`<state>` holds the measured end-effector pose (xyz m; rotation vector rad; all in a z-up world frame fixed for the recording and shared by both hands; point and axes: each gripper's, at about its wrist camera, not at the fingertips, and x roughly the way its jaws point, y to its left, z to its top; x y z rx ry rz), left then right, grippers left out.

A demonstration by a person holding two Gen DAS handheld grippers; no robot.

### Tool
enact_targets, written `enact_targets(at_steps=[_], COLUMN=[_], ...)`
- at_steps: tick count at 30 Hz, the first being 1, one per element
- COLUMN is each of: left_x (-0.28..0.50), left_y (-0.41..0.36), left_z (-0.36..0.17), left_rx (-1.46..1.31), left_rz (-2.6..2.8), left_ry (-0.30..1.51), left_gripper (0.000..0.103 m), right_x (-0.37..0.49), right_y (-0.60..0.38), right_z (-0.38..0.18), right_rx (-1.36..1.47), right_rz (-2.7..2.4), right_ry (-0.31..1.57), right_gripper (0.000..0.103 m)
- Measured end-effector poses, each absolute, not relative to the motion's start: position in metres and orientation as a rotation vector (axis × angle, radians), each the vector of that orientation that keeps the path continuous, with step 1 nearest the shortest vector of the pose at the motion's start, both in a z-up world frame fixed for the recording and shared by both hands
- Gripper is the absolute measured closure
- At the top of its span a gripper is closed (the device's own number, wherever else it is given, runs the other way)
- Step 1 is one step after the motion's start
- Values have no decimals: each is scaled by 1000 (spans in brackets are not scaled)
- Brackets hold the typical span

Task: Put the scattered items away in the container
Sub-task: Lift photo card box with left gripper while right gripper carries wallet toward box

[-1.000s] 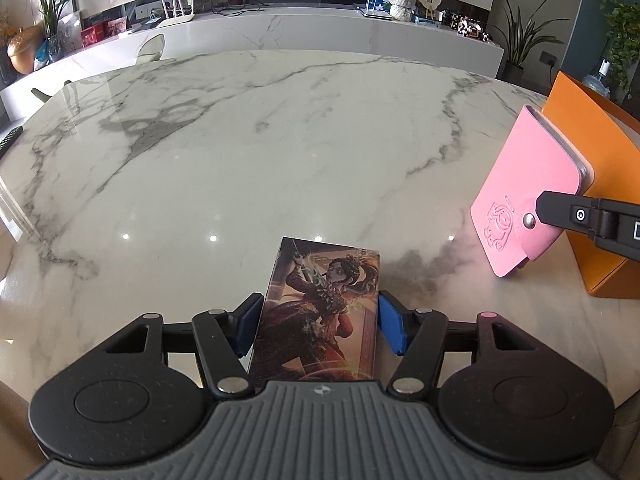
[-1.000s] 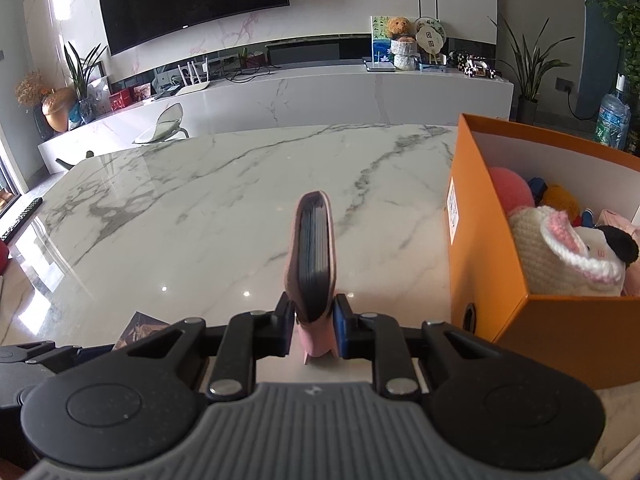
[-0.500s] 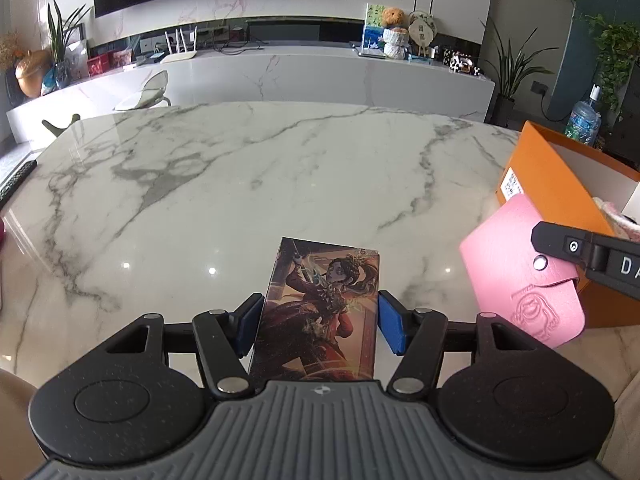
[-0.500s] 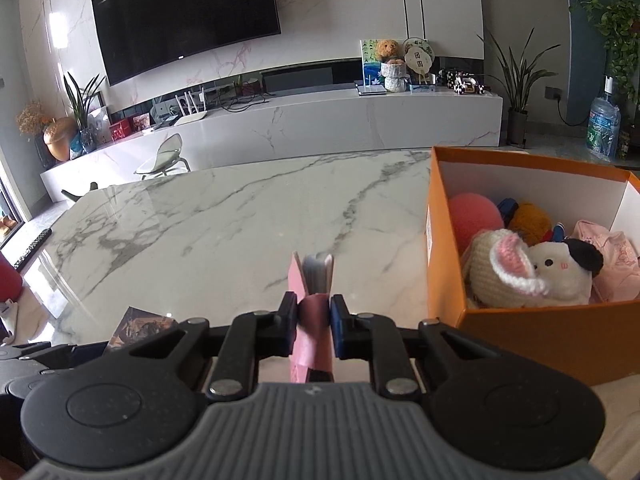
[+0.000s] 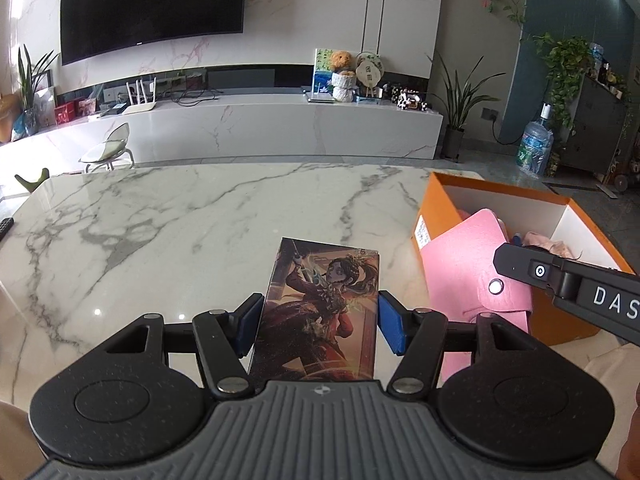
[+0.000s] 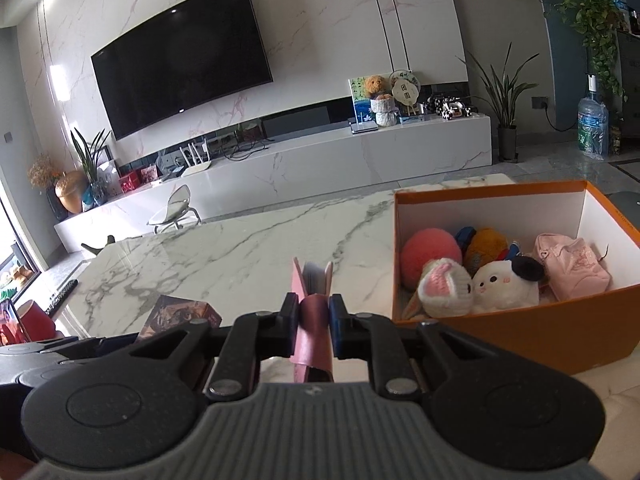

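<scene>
My left gripper [image 5: 318,322] is shut on a flat box with a game-character picture [image 5: 320,308] and holds it above the marble table [image 5: 180,232]. My right gripper [image 6: 314,322] is shut on a pink snap-button card wallet [image 6: 314,312], held upright just left of the orange box [image 6: 520,332]. The wallet [image 5: 472,264] also shows in the left wrist view, in front of the orange box [image 5: 438,208]. The picture box [image 6: 180,314] shows at the lower left of the right wrist view.
The orange box holds a pink ball [image 6: 430,254], a white plush toy [image 6: 500,284], a knitted item [image 6: 442,288] and a pink pouch [image 6: 572,266]. A long white TV bench [image 5: 280,128] stands beyond the table. A remote [image 5: 5,226] lies at the table's left edge.
Both grippers have risen and tilted up, each with its item. The wallet has swung from upright beside the orange box to over its near-left corner.
</scene>
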<state>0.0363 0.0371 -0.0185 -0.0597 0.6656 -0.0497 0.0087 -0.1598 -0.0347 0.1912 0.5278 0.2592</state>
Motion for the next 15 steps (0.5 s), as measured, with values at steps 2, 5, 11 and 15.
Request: enact_targets(at_steps=[2,5,11,15], left_x=[38,44,65,79], left_y=[28,13,-23,-46], left_z=[-11,-3,8,9], left_rx=[-58,-47,-22,-4], left_rz=[-75,-115,-197,-246], left_ry=[652,632,605,598], left_gripper=[33,33,33,33], right_x=[8,12,20,26], right_y=[-170,-188,-223,-247], right_z=[-28,-21,-6,5], right_rx=[201,210,226,237], right_rz=[243,207,135,87], right_ry=[508,482,429,393], right_gripper=[86,86,86,86])
